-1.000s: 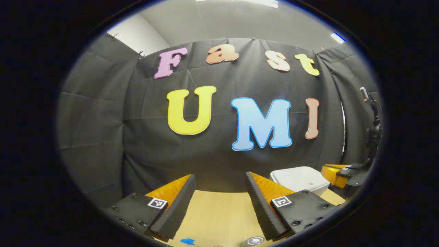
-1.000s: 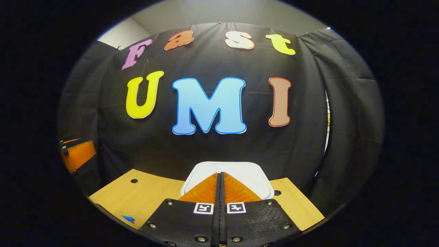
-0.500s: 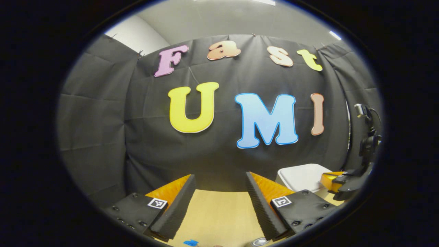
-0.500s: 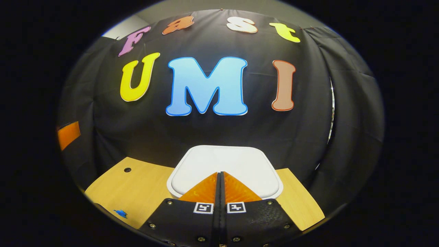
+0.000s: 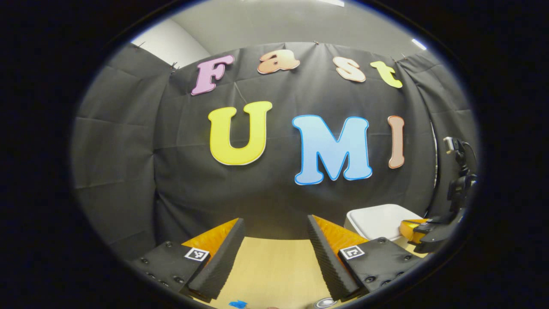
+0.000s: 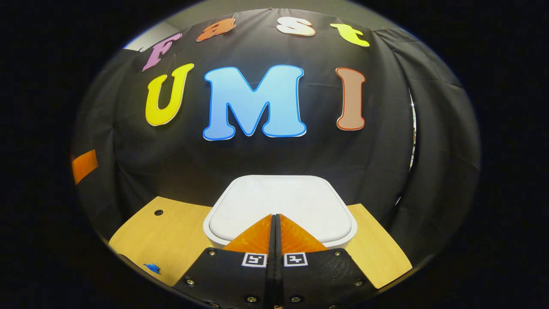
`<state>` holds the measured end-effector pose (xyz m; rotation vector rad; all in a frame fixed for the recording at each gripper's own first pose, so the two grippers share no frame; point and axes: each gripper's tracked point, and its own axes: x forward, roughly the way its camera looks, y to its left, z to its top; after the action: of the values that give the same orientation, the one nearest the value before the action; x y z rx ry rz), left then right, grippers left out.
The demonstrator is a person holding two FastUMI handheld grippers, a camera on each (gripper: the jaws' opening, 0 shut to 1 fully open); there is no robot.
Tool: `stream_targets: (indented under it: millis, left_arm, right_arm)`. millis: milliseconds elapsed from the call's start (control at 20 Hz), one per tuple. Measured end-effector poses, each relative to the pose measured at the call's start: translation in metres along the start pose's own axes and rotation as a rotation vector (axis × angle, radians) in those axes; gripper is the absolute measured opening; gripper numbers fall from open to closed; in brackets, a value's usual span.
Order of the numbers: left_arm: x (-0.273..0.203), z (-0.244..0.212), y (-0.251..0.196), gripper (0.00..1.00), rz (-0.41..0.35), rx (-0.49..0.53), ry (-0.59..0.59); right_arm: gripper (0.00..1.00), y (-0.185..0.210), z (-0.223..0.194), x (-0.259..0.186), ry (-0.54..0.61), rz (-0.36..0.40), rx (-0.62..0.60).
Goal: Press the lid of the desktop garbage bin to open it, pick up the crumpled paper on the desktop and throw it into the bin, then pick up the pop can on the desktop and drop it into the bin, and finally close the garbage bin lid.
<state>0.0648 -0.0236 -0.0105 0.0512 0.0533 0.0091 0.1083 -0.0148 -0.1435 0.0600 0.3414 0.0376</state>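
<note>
- The garbage bin (image 6: pixel 281 206) is white, with rounded corners, and its lid is down flat; it stands on the far part of the table, close to the black cloth wall (image 6: pixel 266 159). In the left gripper view the bin (image 5: pixel 379 219) sits off to the right, past that gripper's right finger.
- The table (image 6: pixel 171 240) is pale wood and runs out to both sides of the bin; a small round hole (image 6: pixel 158 212) shows in it to the left.
- The right gripper (image 6: pixel 275 219) has its two fingers pressed together with nothing between them. Its tips lie over the near edge of the bin lid; whether they touch it I cannot tell. In the left gripper view this same gripper (image 5: pixel 414 229) shows at the right, at the bin's near side.
- The left gripper (image 5: pixel 274 234) is spread wide with nothing between its fingers, held above bare table well to the left of the bin.
- The pop can (image 5: pixel 324 303) shows as a metal top at the bottom edge of the left gripper view, just beside the right finger.
- A small blue mark (image 6: pixel 152 268) lies on the table near the left front edge.
</note>
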Motion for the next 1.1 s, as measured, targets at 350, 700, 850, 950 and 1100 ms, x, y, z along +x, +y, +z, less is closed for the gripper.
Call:
stream_targets:
  millis: [350, 700, 850, 950, 1100]
  left_arm:
    - [-0.004, 0.002, -0.001, 0.95, -0.009, -0.012, -0.004]
    - [-0.006, -0.002, 0.006, 0.94, 0.001, -0.023, 0.005]
    - [-0.008, -0.005, 0.011, 0.94, 0.01, -0.023, 0.011]
    - [-0.007, -0.004, 0.013, 0.95, 0.015, -0.021, 0.012]
    - [-0.007, -0.004, 0.013, 0.95, 0.017, -0.021, 0.013]
  right_arm:
    - [0.01, 0.0, -0.005, 0.001, -0.005, -0.007, -0.031]
    - [0.0, 0.0, 0.007, -0.001, -0.048, -0.012, -0.066]
    - [0.0, -0.001, 0.018, -0.004, -0.06, -0.007, -0.031]
    - [0.0, -0.003, 0.03, -0.009, -0.094, -0.012, -0.011]
    - [0.0, -0.005, 0.047, -0.015, -0.139, -0.02, 0.008]
